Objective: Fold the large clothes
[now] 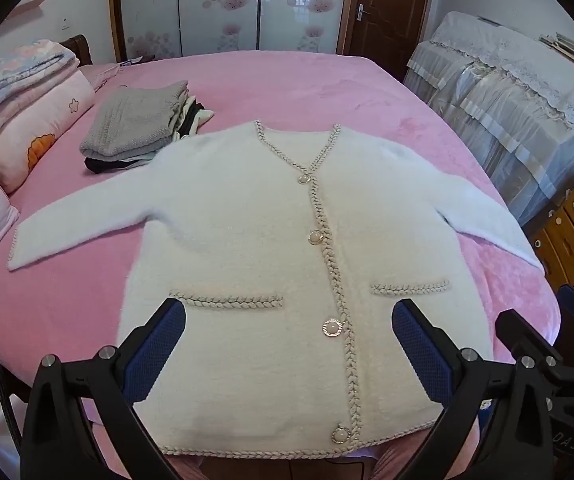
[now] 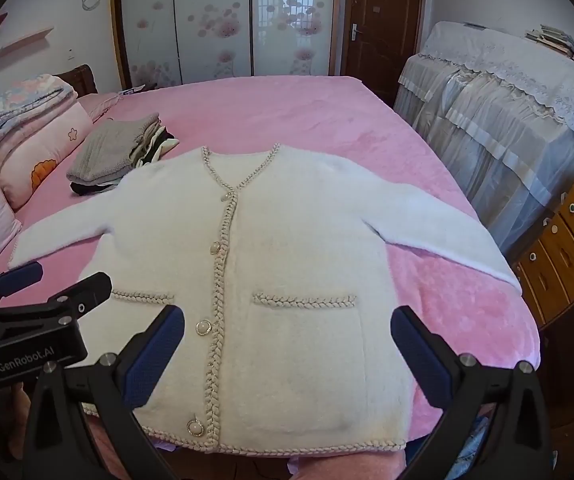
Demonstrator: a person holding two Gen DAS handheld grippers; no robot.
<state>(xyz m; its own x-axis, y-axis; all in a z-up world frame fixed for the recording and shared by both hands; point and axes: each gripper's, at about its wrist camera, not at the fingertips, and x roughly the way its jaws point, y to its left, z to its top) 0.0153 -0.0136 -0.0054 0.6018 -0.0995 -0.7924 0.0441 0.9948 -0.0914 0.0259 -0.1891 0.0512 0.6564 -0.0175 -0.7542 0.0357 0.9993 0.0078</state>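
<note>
The fluffy white buttoned cardigan with braided trim lies flat, front up, on the pink fuzzy bed blanket, both sleeves stretched out. My left claw and my right claw hang over its bottom part, both wide open, holding nothing. I think the soft fuzz could slip from my pads. The right sleeve lies near the bed's edge and may slide off. A swung sleeve might knock the folded grey knit pile close by.

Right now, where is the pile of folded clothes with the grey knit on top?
In both views, the folded pile sits far-left on the pink bedspread, between the white cardigan's shoulder and the flowery pillows.
</note>
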